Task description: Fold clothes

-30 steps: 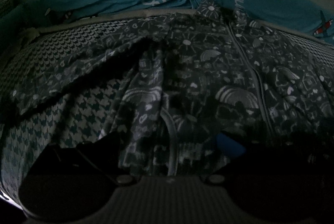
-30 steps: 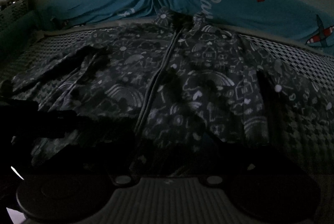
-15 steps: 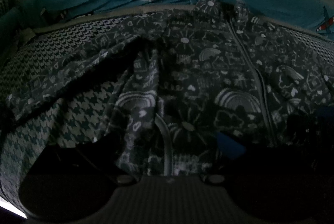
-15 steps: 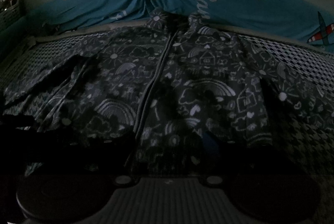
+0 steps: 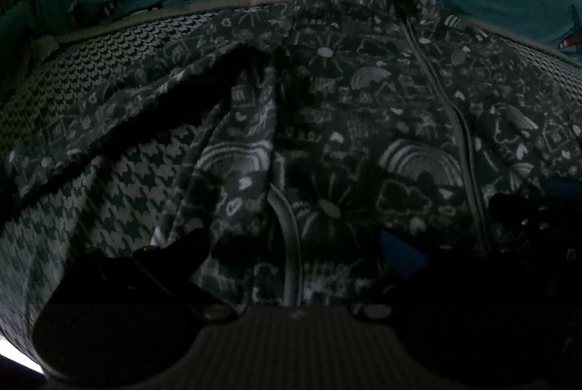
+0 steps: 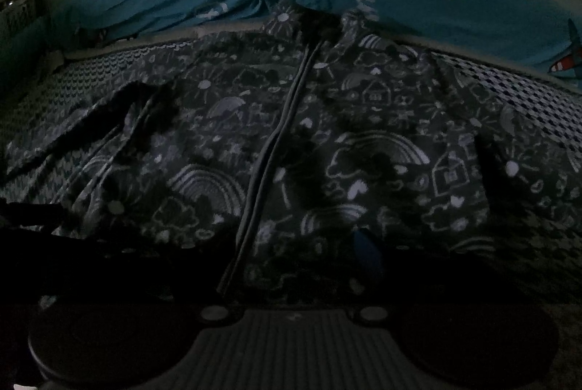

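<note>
Zip jacket (image 6: 320, 150) lies flat, front up, on the houndstooth bed (image 5: 120, 179), collar toward the blue sheet (image 6: 436, 0). Fold not started: 2 tools at the hem. Left tool (image 5: 294, 248) and right tool (image 6: 291, 266) open, empty. Next: pinch hem corners.

Both wrist cams look forward and down along their fingers, low and close over the hem of the zip-up jacket (image 5: 363, 135). Left cam sits over the jacket's left half, zipper (image 5: 451, 113) to its right. Right cam sits nearly over the zipper (image 6: 276, 142). The 2 views share the jacket front, houndstooth bedcover (image 5: 120, 171) and blue printed sheet (image 6: 418, 0) beyond.
</note>
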Demonstrator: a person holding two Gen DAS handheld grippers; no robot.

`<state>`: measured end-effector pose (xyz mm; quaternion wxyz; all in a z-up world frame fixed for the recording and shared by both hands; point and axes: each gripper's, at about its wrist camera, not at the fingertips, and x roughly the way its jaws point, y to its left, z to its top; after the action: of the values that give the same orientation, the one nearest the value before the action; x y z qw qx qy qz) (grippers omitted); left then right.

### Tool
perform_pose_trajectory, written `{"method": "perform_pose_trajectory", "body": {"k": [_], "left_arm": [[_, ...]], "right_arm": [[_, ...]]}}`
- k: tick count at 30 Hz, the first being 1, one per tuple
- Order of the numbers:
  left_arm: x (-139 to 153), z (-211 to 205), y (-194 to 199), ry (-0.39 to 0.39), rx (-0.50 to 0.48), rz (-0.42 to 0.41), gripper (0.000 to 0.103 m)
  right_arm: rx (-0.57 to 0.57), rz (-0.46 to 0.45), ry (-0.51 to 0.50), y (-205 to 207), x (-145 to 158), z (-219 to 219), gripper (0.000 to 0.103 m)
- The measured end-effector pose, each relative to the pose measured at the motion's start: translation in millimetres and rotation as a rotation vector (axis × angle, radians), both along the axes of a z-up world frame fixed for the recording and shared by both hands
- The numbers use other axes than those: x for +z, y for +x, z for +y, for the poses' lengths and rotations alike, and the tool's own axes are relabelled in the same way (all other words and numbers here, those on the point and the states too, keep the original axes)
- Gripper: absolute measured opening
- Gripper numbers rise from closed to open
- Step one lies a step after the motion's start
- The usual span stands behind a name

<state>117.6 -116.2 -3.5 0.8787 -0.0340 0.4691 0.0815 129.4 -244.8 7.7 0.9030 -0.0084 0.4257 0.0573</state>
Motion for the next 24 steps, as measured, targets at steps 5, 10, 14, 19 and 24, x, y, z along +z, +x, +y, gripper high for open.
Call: {"method": "perform_pose_trajectory", "body": {"k": [5,10,14,19,24], "left_arm": [[-3.5,0.1,1.4,-0.001,0.001,0.01,0.103],[-6.7,0.0,2.9,-0.001,0.002,0.022,0.103],[-8.8,-0.5,3.7,-0.001,0.004,0.027,0.103],[-10.2,-0.5,4.5,0.001,0.004,0.03,0.103],[-10.9,-0.9,4.7,0.003,0.005,0.031,0.103]], "right_arm": [[-0.01,0.026,0.006,3.3,-4.0,-1.2,0.072],[-0.018,0.051,0.008,8.1,-7.4,-2.7,0.072],[-0.023,0.061,0.005,11.3,-8.6,-4.5,0.072],[-0.027,0.072,0.008,13.2,-10.6,-5.6,0.073],[-0.026,0.074,-0.005,13.7,-11.9,-3.5,0.075]]}}
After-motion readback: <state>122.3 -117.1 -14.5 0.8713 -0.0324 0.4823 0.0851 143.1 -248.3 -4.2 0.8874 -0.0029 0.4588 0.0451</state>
